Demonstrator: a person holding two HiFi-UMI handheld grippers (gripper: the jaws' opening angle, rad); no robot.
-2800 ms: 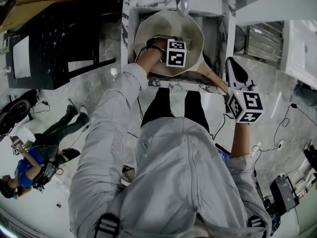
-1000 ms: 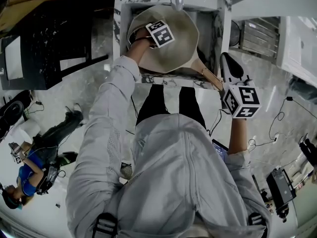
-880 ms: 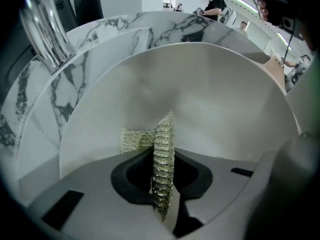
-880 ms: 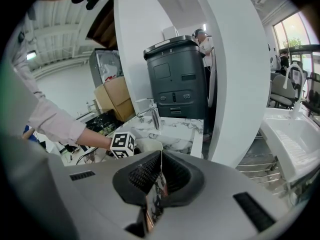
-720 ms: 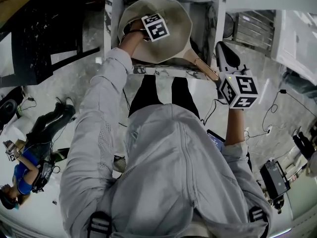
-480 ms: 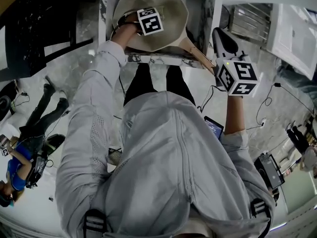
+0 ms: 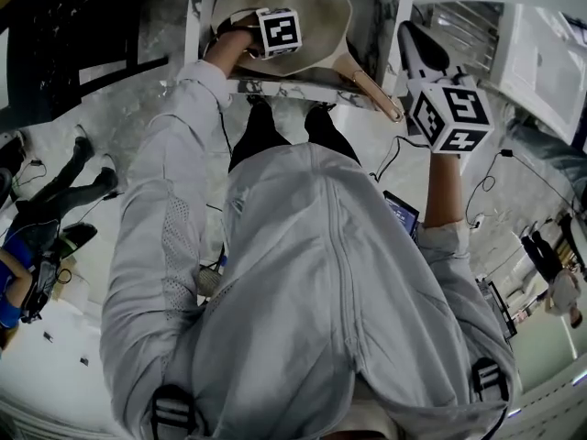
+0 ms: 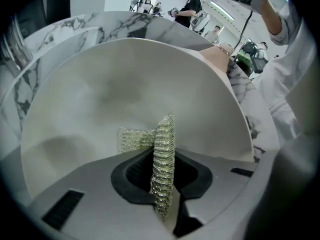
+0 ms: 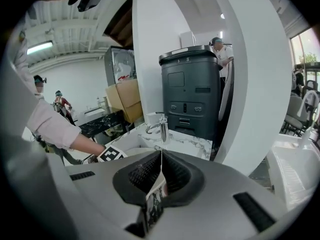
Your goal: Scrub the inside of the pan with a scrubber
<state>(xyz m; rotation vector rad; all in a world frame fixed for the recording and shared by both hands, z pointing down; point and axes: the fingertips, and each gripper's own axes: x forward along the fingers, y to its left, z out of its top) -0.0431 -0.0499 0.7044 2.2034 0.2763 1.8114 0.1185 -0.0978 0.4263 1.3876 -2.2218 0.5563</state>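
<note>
Marble sink (image 7: 275, 87) walls surround the pale pan (image 8: 125, 84). Closest, the left gripper (image 8: 161, 176) is clamped on a metallic mesh scrubber (image 8: 164, 134), whose far end lies against the pan's inner wall. Farther right, the right gripper (image 9: 161, 171), jaws together and empty, hovers just beyond the pan handle (image 7: 371, 90).

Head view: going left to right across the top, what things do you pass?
Dark table → left tongs → pan handle → right tongs.
</note>
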